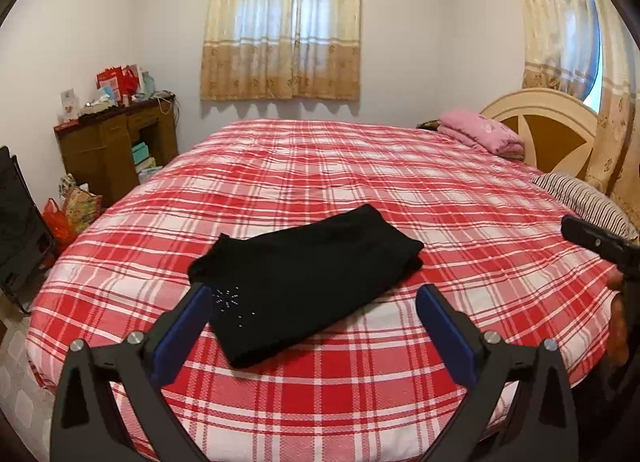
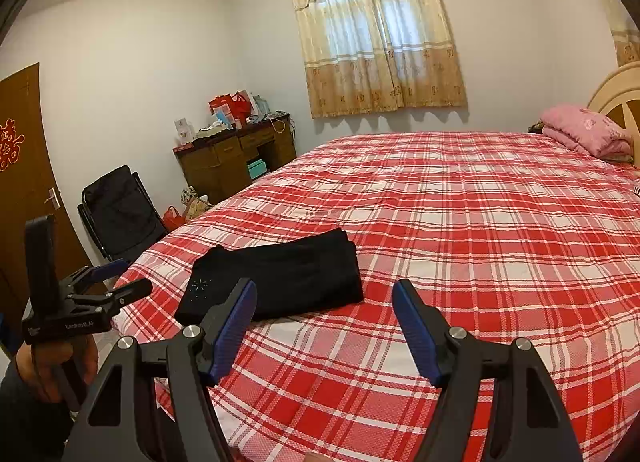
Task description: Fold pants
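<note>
Black pants (image 1: 304,282): folded into a compact rectangle on the plaid bedspread (image 1: 400,197), just beyond the fingertips. Left gripper (image 1: 314,318), right gripper (image 2: 325,326): fingers apart, empty. Folding apparently complete.

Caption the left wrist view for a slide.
Open left gripper hovers over folded black pants on the red plaid bedspread.

Both views bedside, sharing bed (image 1: 400,189)

My left gripper (image 1: 312,314) and right gripper (image 2: 324,314) look alike: black angular frames, silver pivot screws, ribbed blue pads (image 2: 234,328).
</note>
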{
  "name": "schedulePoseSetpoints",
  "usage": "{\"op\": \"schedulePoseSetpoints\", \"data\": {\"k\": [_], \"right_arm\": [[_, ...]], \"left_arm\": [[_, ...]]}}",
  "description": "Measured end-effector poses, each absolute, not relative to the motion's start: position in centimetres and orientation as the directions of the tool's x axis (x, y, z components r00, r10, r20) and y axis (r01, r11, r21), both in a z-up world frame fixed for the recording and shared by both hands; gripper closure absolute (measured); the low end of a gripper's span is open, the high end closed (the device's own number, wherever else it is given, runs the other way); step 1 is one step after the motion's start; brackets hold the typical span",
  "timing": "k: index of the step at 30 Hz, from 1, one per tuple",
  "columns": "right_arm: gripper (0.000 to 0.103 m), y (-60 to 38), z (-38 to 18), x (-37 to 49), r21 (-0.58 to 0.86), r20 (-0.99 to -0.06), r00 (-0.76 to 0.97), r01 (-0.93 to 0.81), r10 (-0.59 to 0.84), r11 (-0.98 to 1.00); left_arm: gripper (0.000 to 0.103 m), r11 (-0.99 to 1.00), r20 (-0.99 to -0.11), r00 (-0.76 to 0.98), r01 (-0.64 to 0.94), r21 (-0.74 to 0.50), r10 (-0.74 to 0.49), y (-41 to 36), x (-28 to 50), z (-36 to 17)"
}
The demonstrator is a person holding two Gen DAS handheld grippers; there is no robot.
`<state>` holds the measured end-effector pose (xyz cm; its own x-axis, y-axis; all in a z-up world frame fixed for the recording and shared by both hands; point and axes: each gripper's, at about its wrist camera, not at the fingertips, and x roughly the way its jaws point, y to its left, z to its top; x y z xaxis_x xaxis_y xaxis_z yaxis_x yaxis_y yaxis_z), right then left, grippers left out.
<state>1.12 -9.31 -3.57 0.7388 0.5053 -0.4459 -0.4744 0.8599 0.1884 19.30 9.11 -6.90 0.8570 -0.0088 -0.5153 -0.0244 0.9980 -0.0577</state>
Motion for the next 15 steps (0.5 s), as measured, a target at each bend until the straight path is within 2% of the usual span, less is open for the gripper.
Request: {"op": "schedulePoseSetpoints", "data": {"k": [6, 15], "right_arm": [[0.031, -9.1, -4.0, 1.2, 0.181, -0.459, 0.733, -0.475, 0.502, 0.861], [0.031, -8.8, -4.3, 1.2, 0.174, -0.469, 0.731, -0.474, 0.496, 0.863]], "left_arm": [[0.000, 0.996, -0.535, 0.844, -0.068, -0.052, 0.029, 9.1, 19.6, -7.8], [0.000, 0.998, -0.527, 0.850, -0.038, -0.058, 0.001, 8.8, 19.4, -8.2]]}}
